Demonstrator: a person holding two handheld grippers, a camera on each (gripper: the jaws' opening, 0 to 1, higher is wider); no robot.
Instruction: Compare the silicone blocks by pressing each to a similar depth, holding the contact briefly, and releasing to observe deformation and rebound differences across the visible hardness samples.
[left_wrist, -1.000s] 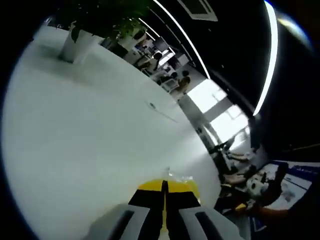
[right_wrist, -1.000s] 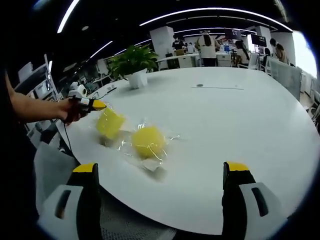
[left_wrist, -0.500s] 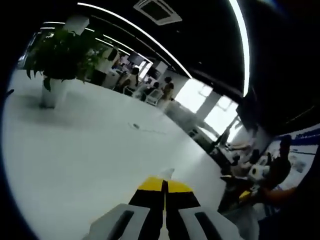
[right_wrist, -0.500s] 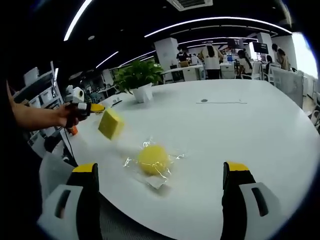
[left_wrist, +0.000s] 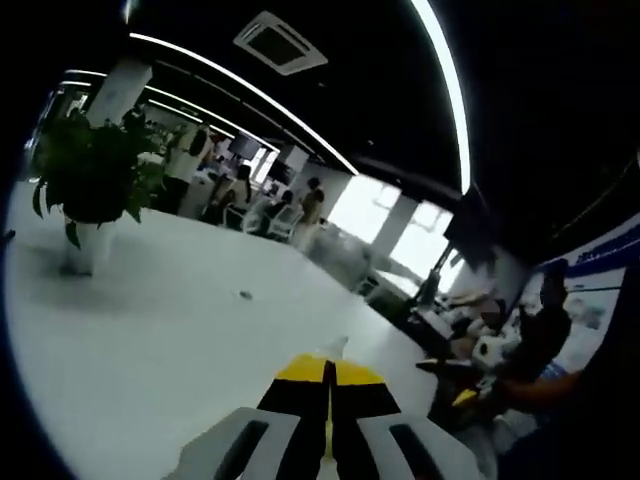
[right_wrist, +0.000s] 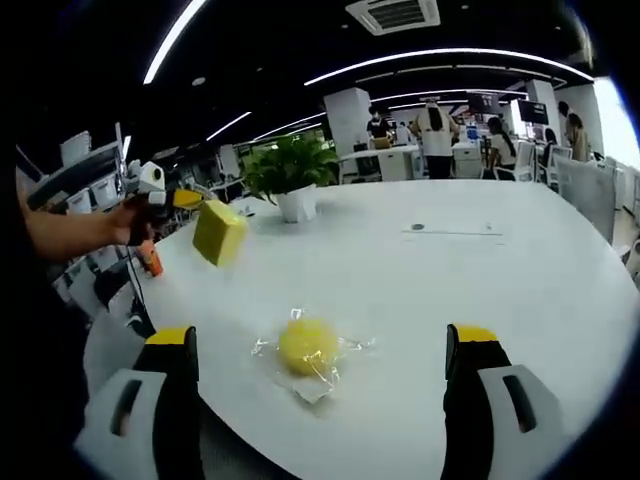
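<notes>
Your left tool (right_wrist: 190, 198) is up in the air, off to the left in the right gripper view. Its yellow tips are pinched on the clear wrap of a yellow block (right_wrist: 219, 232). The block hangs from the tips, tilted, above the white bench (right_wrist: 480, 300) and not touching it. Your hand (right_wrist: 128, 222) holds the tool's handle.

In the left gripper view, the left tool (left_wrist: 327, 372) has its two jaws pressed tight together. A small bit of clear wrap (left_wrist: 335, 347) sticks up just past the tips. The block itself is hidden from this camera.

Your right tool (right_wrist: 320, 335) has its two jaws wide apart, with nothing between them. They rise from the bottom of the right gripper view, one on each side.

A round yellow block (right_wrist: 307, 345) lies on the bench near the close edge, between the two right jaws in the picture but farther out than the tips. It sits in a crinkly clear bag (right_wrist: 345, 350) that spreads out flat around it. It is well apart from the hanging block.

A green plant in a white pot (right_wrist: 294, 178) stands farther back on the bench. You can see the same plant (left_wrist: 88, 185) at the left of the left gripper view. People (right_wrist: 436, 125) stand and sit far behind the bench.
</notes>
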